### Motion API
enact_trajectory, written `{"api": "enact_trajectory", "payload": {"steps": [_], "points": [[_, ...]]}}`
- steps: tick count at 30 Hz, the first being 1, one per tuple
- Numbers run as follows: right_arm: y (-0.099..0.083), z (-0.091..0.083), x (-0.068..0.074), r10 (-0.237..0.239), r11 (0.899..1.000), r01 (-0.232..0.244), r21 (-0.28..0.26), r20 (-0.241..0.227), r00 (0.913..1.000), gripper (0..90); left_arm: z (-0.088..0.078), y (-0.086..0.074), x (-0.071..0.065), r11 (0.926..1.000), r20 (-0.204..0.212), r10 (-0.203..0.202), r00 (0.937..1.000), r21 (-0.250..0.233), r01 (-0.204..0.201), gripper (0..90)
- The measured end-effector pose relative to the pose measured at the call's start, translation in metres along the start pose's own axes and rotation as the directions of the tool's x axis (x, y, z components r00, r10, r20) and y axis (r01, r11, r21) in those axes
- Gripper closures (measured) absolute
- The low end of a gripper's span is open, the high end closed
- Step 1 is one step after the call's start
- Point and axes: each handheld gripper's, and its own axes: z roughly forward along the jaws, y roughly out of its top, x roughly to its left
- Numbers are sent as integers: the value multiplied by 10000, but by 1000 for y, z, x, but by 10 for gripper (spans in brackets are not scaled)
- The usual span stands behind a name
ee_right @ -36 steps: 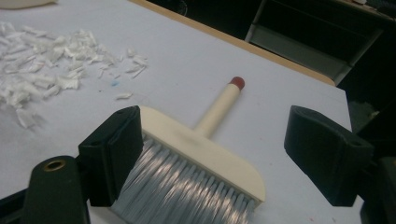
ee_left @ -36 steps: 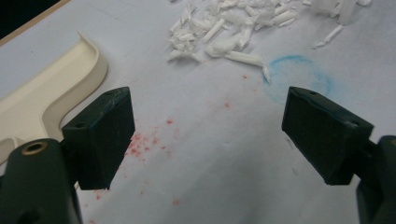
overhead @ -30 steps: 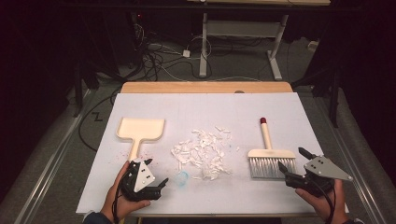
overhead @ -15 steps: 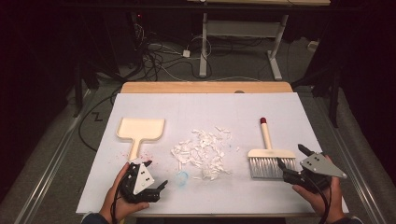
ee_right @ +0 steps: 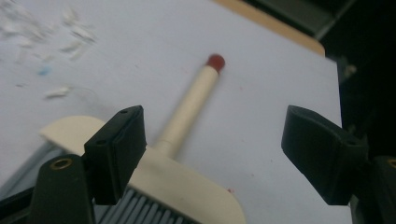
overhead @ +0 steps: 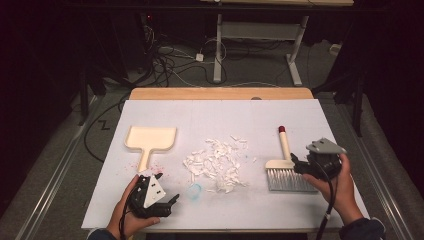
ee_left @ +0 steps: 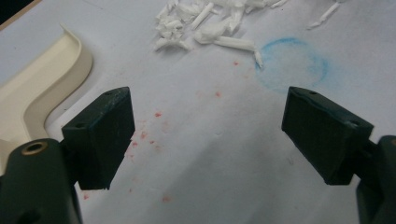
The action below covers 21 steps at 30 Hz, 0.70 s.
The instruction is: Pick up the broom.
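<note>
Presently, at the table:

Table: white-covered table (overhead: 210, 115) with a bare wooden strip along the far edge.

Brush: cream hand brush with grey bristles and a red-tipped handle (overhead: 283, 162), lying flat at the right side of the table, handle toward the far edge, bristles toward the near edge.

Right tool: right tool (overhead: 298, 167), held in a hand at the near right, jaws spread wide, gripping nothing. Just beside the brush head on its right, pointing left at it. From the right gripper view, one jaw in front of the cream brush back (ee_right: 187, 186), the other out over bare table, the handle running away between them; contact with the brush impossible to tell.

Dustpan: cream plastic dustpan (overhead: 150, 139), flat at the left side of the table, its short handle toward the near edge.

Left tool: left tool (overhead: 170, 202), held in a hand at the near left, just near of the dustpan handle, jaws spread, holding nothing.

Scraps: pile of small white paper scraps (overhead: 217, 162), mid-table between dustpan and brush.

Marks: faint blue ring (ee_left: 292, 63) on the covering, just near of the scraps; small red specks (ee_left: 149, 135) close to the dustpan handle.
</note>
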Motion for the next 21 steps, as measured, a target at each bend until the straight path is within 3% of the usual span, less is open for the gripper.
{"api": "enact_trajectory", "payload": {"steps": [2,3,4,5,8,13,15,17,18,21], "points": [[8,13,-2,448,9983,-435,377,-332,9984,253,0,0,1,10000,17,-31,10000,-4,31,163],[8,13,-2,448,9983,-435,377,-332,9984,253,0,0,1,10000,24,-50,10000,-35,50,163],[15,30,-4,713,9924,-672,1030,-368,9968,259,0,0,0,10000,37,-41,10000,-32,42,163],[16,37,-5,894,9892,-844,1196,-369,9953,281,0,0,0,10000,35,-23,10000,-45,24,163],[18,60,-8,1572,9715,-1391,1918,-829,9841,294,-1,0,-1,10000,35,23,10000,-92,-23,164],[13,90,-2,1878,9404,-1401,3098,-1298,9736,396,-2,-1,-1,9999,45,1,10000,-115,0,163],[12,92,-3,2094,9397,-1522,3064,-1631,9641,452,-2,-2,-1,9999,40,-29,10000,-108,30,164],[12,92,-3,1956,9422,-1340,3071,-1794,9641,489,-3,-2,-1,9999,-21,-38,10000,-100,38,163],[12,92,-2,1895,9454,-1238,3016,-1993,9615,555,-3,-2,-1,10000,-58,-7,10000,-97,6,164],[12,91,-1,1901,9489,-1255,2896,-2067,9598,635,-4,-2,-2,9999,-68,20,10000,-119,-21,163]]}}
